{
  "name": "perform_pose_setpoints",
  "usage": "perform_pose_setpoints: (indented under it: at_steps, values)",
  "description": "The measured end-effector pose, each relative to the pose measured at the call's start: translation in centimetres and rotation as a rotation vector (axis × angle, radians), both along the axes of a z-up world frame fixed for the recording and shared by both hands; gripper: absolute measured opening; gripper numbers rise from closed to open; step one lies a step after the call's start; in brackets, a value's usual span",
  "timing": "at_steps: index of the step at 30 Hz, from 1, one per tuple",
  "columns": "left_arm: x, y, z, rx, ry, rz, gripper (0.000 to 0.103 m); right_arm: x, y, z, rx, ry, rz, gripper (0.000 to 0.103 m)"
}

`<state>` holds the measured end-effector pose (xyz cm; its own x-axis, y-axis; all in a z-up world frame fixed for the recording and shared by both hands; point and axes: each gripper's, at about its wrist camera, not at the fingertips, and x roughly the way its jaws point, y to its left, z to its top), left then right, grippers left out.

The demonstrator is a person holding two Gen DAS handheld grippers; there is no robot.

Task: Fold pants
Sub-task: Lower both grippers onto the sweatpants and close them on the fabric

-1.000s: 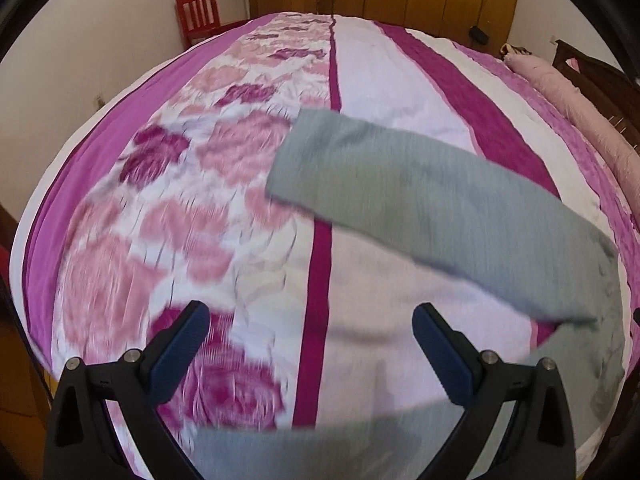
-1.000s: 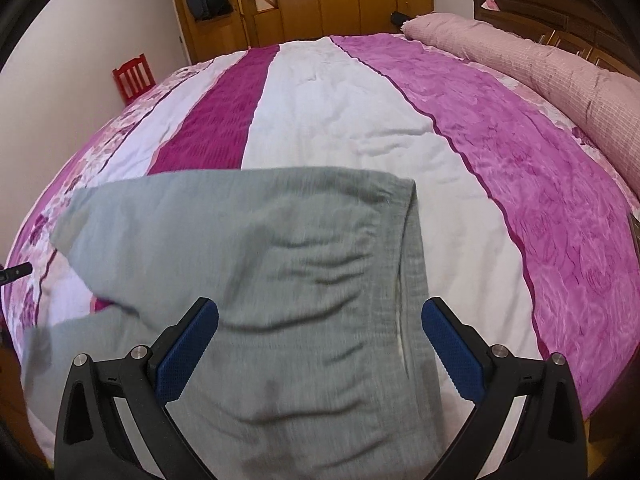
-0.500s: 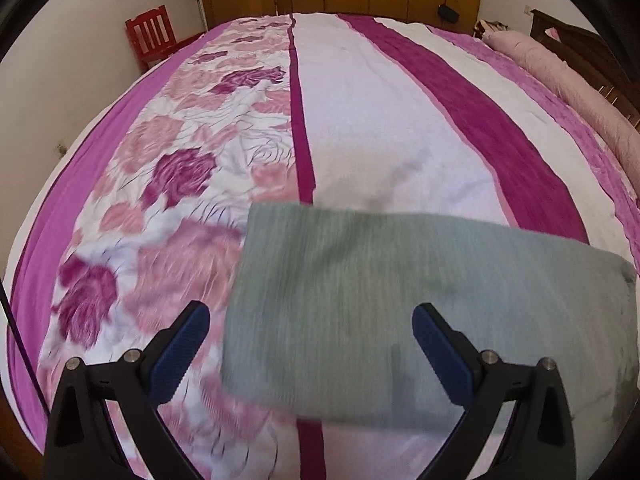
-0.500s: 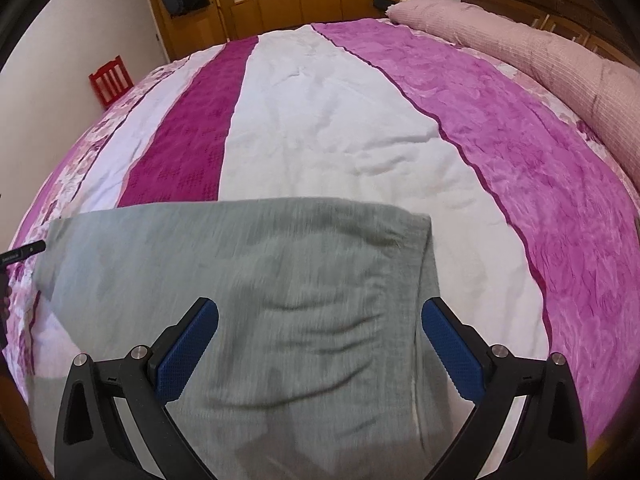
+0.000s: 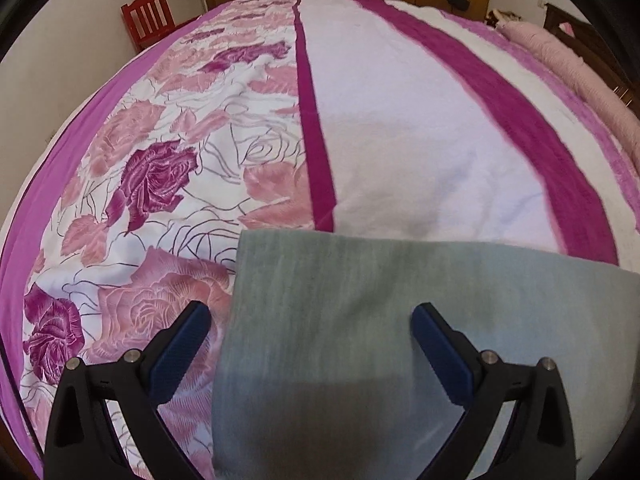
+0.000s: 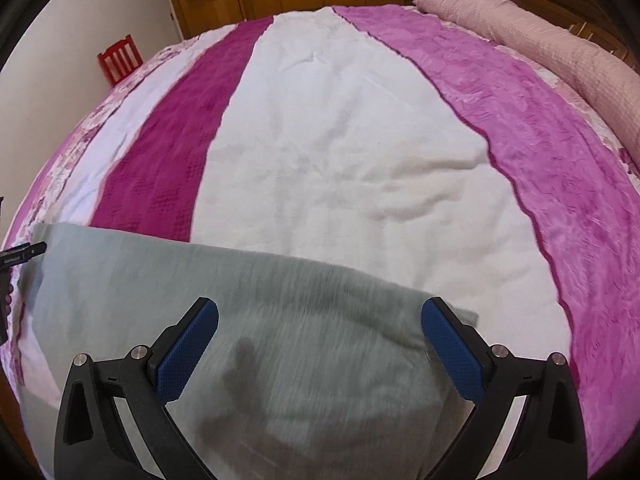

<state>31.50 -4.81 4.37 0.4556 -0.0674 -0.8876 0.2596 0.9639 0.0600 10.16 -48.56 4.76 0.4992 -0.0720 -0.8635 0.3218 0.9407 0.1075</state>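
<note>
Two spread tools, one pants

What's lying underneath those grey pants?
The grey pants lie flat on a striped bedspread. White, magenta and rose-patterned bands run out from under their far edge. Whatever sits directly beneath the cloth is covered, so I cannot see it.

Open bedspread ahead (pillow rightward)
</note>
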Motion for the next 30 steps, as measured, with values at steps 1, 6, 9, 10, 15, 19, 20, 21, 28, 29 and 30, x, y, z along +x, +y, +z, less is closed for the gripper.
perform_pose_setpoints:
  at_steps: [1,6,9,10,15,19,20,21,28,29,30]
  values:
    - [0.2,0.1,-0.5,0.003,0.008,0.0,0.103,0.3,-0.1,-0.4,0.003,0.006,0.002,0.103]
    - [0.7,0.7,-1.7,-0.042,0.026,0.009,0.103,1.5,-0.2,-2.7,-0.004,0.06,0.019,0.103]
    - [0.3,0.7,-1.8,-0.05,0.002,0.02,0.103,1.6,0.8,-3.3,-0.087,0.054,0.046,0.103]
    - [0.2,0.7,-1.8,-0.049,0.002,0.027,0.103,1.5,1.0,-3.5,-0.1,0.049,0.047,0.103]
    - [0.2,0.4,-1.8,-0.039,-0.012,0.026,0.103,1.0,1.0,-4.0,-0.115,-0.037,0.038,0.103]
    - [-0.2,0.1,-2.0,-0.033,-0.052,0.039,0.103,1.1,1.3,-4.0,-0.134,-0.047,0.038,0.103]
    - [-0.5,0.1,-2.0,-0.034,-0.059,0.042,0.103,1.3,1.4,-3.9,-0.133,-0.048,0.038,0.103]
    - [-0.5,0.2,-2.0,-0.036,-0.066,0.045,0.103,1.4,1.4,-3.9,-0.129,-0.05,0.039,0.103]
    - [-1.0,-0.2,-1.2,-0.029,-0.07,0.067,0.095,0.8,0.9,-3.6,-0.104,-0.092,0.039,0.098]
    - [-1.2,-0.3,-0.8,-0.048,-0.07,0.065,0.083,0.7,0.9,-3.4,-0.098,-0.1,0.041,0.095]
    - [-1.4,-0.3,-0.2,-0.071,-0.076,0.068,0.076,0.5,0.9,-3.2,-0.098,-0.108,0.038,0.085]
